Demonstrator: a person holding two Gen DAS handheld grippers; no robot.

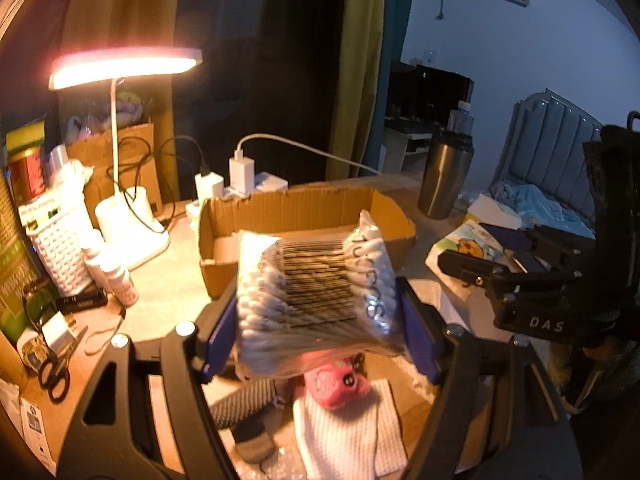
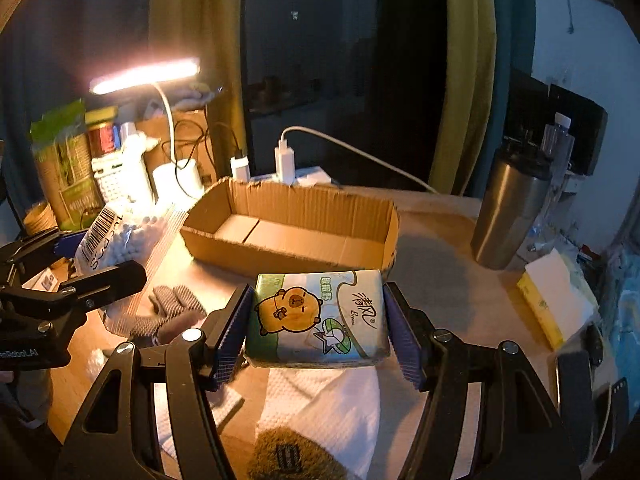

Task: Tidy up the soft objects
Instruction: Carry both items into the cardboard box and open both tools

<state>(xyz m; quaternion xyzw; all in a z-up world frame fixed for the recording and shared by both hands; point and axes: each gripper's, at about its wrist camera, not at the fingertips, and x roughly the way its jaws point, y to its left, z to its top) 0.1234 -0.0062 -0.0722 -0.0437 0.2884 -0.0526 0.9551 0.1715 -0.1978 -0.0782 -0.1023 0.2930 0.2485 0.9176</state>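
Just ahead of both grippers sits the cardboard box [image 2: 288,236], an open low tray, and from the right wrist view its floor looks bare, nothing in it at all. The left gripper [image 1: 316,320] has its blue pads pinched onto a bag of cotton swabs [image 1: 316,288], lifted clear of the desk and hanging right in front of the box's near wall. Over on the other side, the right gripper [image 2: 320,324] is closed around a tissue pack [image 2: 320,316] with a cartoon capybara on it, held just short of the same near wall, toward the box's right end. Two loads, one tray, and here's the worry: that swab bag is slick plastic, gripped across its soft middle, so it could squirm out between the pads if the grip eases before it clears the wall. The near wall itself is the other hazard; come in too low and either package catches the cardboard edge and shoves the light tray backward toward the chargers [image 2: 284,160] behind it. And with both grippers converging on one opening, they could knock each other. Beneath the left gripper, a pink plush toy [image 1: 336,384] and a white cloth [image 1: 352,432] lie on the desk, with a grey glove [image 2: 172,308] to the left of the right gripper, all outside the box.
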